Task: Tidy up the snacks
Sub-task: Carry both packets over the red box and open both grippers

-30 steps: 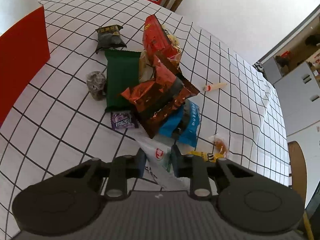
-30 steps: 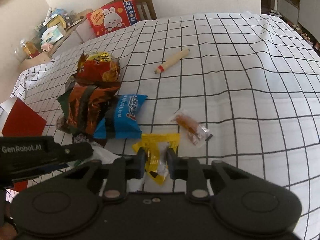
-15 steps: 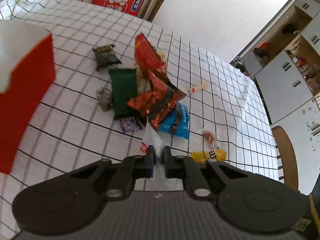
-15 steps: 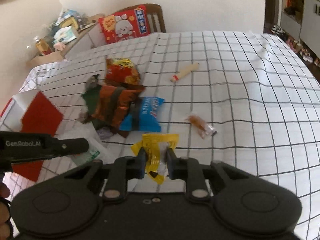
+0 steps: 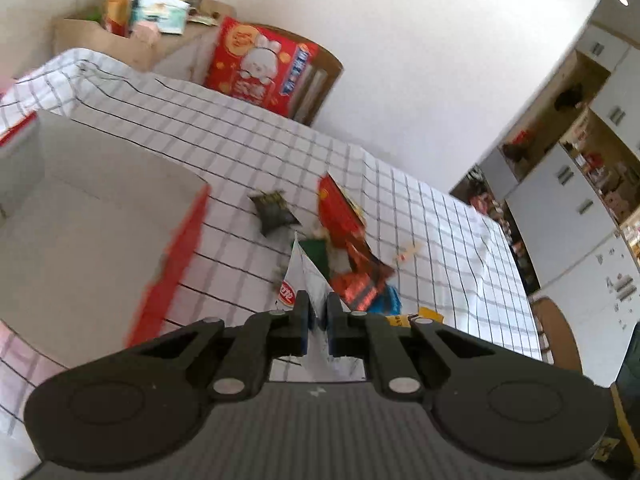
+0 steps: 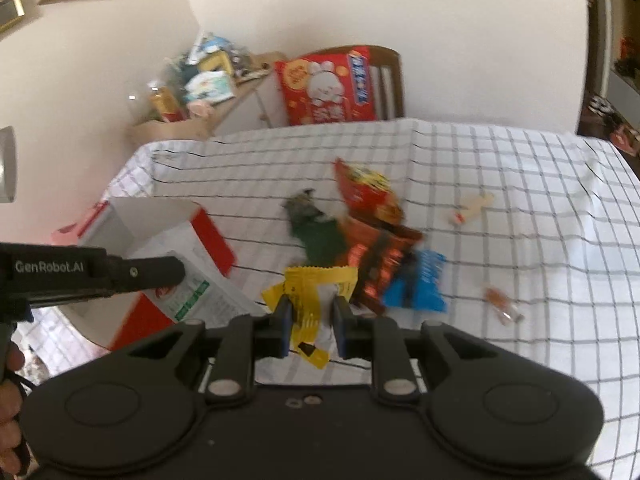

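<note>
My left gripper is shut on a white snack packet and holds it in the air just right of the open red box. The same packet shows in the right wrist view, above the box. My right gripper is shut on a yellow snack packet and holds it above the table. A pile of snacks lies on the checked tablecloth: a red bag, an orange-brown bag, a green packet, a blue packet and a dark packet.
A cream stick snack and a small clear-wrapped snack lie apart on the cloth to the right. A chair with a red cushion stands at the table's far edge. A cluttered sideboard is behind. White cabinets stand to the right.
Both grippers have risen and moved left toward the red box, each carrying its packet. The white packet now hangs beside the box opening. The snack pile has not moved.
</note>
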A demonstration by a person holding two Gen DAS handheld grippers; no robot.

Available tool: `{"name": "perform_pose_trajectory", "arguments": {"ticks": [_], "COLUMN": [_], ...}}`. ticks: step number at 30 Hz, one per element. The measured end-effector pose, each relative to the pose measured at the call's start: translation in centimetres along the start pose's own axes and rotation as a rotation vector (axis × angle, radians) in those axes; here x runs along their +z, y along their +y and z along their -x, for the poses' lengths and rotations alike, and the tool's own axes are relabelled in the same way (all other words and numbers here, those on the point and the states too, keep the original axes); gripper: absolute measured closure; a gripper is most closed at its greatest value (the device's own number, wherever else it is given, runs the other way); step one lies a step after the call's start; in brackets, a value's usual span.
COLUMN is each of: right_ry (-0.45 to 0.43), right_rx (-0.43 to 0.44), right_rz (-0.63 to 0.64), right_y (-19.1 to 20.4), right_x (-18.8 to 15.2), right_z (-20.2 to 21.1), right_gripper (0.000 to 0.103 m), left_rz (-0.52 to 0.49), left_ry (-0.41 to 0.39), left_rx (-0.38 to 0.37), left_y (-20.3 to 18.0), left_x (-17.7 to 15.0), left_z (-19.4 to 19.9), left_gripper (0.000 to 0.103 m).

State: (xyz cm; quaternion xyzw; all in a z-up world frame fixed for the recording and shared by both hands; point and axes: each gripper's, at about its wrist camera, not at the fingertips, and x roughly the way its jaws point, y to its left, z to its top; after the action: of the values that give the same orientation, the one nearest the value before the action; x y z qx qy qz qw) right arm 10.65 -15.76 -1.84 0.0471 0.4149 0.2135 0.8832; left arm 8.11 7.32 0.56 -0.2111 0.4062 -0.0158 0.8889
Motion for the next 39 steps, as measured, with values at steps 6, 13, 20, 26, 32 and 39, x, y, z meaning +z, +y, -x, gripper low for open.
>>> {"name": "perform_pose_trajectory", "arguments": {"ticks": [6, 13, 20, 26, 32, 39], "right_ry": [-0.019, -0.031, 0.019, 0.066, 0.115, 0.160], "right_rx": [0.058, 0.121, 0.184, 0.195, 0.181, 0.152], "right_rz": [0.069, 0.158, 0.224, 0.283, 0.316, 0.335], "right_y": [4.7, 10.3, 15.5, 18.6, 20.0, 20.2], "right_x": [1.9, 3.5, 3.7, 3.3, 2.5, 1.7], "right_z": [-0.9, -2.3, -5.4, -9.0, -11.6, -13.5], "right_gripper": [0.084, 0.084, 0.084, 0.084, 0.084, 0.082], "left_rz": [0.023, 0.063, 0.093, 0.125, 0.139, 0.098], "left_ry": [-0.062, -0.127, -0.172, -0.132, -0.085, -0.058], "left_rx": [0.045, 0.109, 0.200, 0.273, 0.326, 0.349], "left_y": [2.8, 7.0, 11.3, 14.9, 17.1, 17.0], "left_x": [2.4, 3.8, 4.6, 4.4, 3.7, 3.0], "left_z": [2.7, 5.2, 6.0, 4.6, 2.6, 1.2], "left_gripper": [0.095, 0.095, 0.095, 0.095, 0.095, 0.095]}}
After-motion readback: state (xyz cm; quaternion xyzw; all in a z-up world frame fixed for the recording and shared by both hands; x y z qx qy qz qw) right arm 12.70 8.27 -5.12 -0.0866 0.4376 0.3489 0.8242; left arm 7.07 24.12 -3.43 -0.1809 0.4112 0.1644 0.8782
